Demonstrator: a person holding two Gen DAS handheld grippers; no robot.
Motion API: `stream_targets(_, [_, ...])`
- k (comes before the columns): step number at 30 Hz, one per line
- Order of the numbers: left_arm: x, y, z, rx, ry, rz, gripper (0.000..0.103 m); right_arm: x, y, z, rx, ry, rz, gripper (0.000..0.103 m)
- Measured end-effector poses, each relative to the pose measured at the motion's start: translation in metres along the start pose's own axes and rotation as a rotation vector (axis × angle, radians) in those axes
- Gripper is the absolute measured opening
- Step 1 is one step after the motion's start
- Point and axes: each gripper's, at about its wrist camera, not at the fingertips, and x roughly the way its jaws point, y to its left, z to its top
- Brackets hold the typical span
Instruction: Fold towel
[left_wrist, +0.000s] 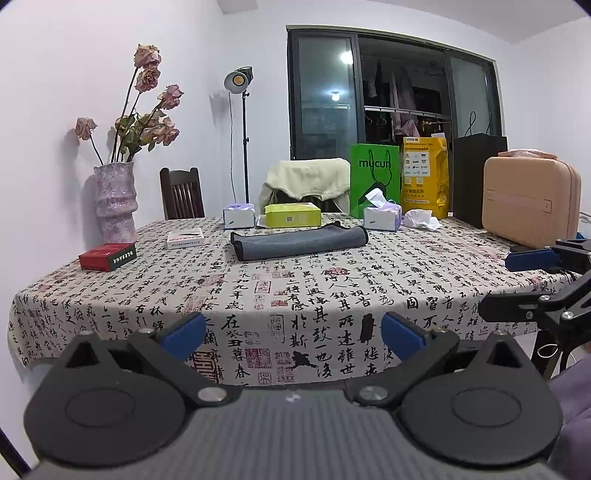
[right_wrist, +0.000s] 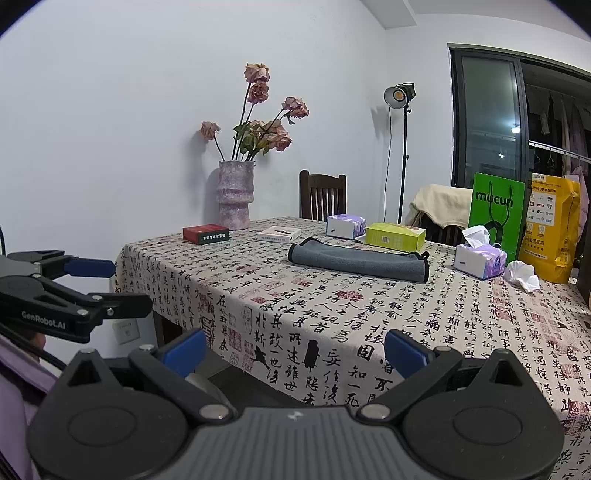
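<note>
Both jaws spread and empty, the left gripper and right gripper hang off the table's near edge — well short of the gray towel, lying already doubled and seemingly awaiting another fold.

"mucun" on green bag; "GenRobot.AI" on left tool

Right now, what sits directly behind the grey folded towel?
Behind the grey folded towel sit a yellow-green box and two white-purple tissue packs. The box hides the table behind it.
</note>
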Motion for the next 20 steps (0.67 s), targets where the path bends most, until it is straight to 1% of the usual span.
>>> stream_targets(20, [-0.0001,0.0006,0.0002,0.0,-0.002,0.001,0.103,-0.0007,0.0011,-0.0008,-0.001,0.0,-0.002,0.103])
